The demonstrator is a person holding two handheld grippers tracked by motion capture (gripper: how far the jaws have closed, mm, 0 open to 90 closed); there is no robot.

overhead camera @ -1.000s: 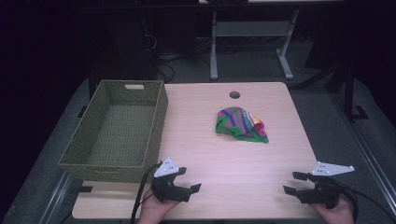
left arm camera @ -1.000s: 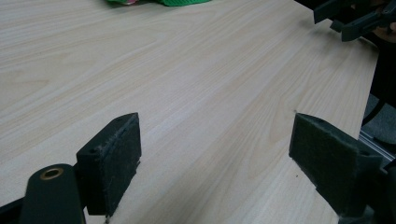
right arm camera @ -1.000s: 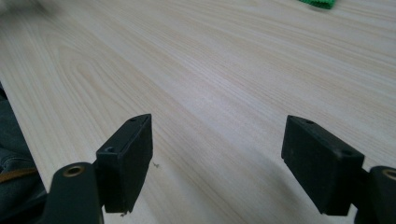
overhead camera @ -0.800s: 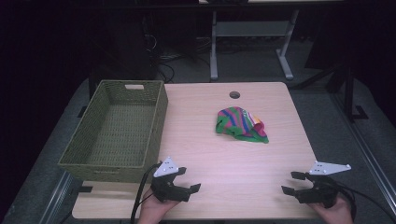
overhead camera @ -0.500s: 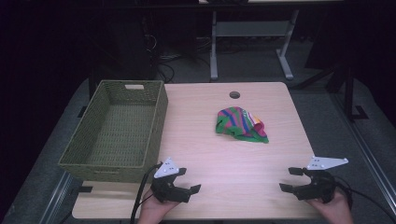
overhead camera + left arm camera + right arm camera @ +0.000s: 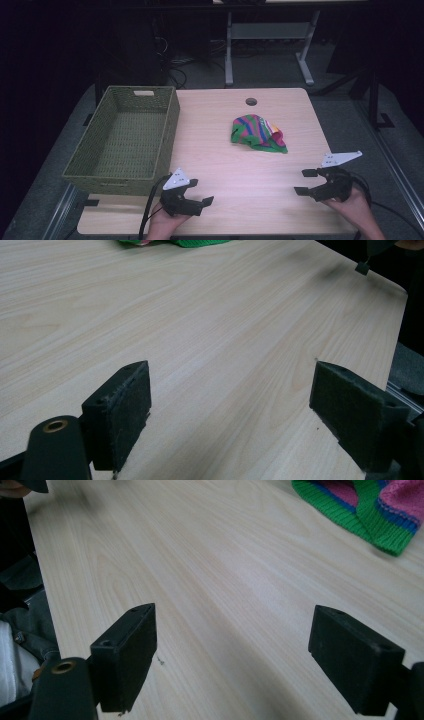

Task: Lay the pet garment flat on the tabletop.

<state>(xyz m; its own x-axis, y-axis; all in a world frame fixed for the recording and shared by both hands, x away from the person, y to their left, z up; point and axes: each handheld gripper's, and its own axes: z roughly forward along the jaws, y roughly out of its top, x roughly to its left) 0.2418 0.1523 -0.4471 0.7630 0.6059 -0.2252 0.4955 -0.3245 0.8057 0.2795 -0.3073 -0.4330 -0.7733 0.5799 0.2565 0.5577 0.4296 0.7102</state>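
A crumpled knitted cloth (image 6: pixel 257 132) with green, pink and blue stripes lies on the wooden table (image 6: pixel 240 170), right of centre. Its edge shows in the right gripper view (image 6: pixel 370 510) and at the top of the left gripper view (image 6: pixel 175 242). My left gripper (image 6: pixel 202 191) rests open near the front edge, close to the basket's front corner, with bare wood between its pads (image 6: pixel 230 405). My right gripper (image 6: pixel 300 181) is at the front right, pointing left. Its jaws have just been opening and stand wide, with nothing between them (image 6: pixel 232 650).
A green woven basket (image 6: pixel 112 175), with nothing in it, takes up the table's left side. A round cable hole (image 6: pixel 251 101) sits near the far edge. A metal stand (image 6: pixel 265 35) and cables stand on the dark floor behind the table.
My right gripper has shifted left and a little farther up the table. The left gripper, cloth and basket have stayed put.
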